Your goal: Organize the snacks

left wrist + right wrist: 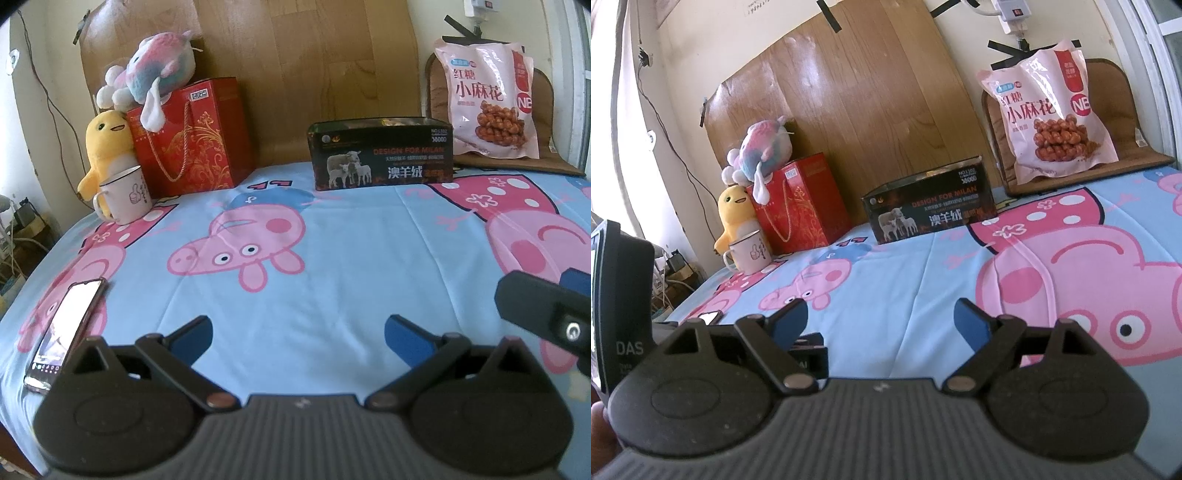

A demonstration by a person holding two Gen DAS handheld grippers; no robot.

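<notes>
Flanking the black box (382, 155) — red bag (192, 136), snack pouch (489, 99)

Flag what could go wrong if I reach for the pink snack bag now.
The pink snack bag only leans upright against the brown cushion; a nudge could tip it. The open black box stands near the reach path and might get knocked. Both the left gripper and right gripper are open and empty.

L gripper (298, 338): jaws wide apart, nothing between the blue pads (197, 338), held low and roughly level. R gripper (881, 325): also spread wide, empty, tilted a bit in its own view. R gripper's body shows at the right edge of the L wrist view, just beside L.
</notes>
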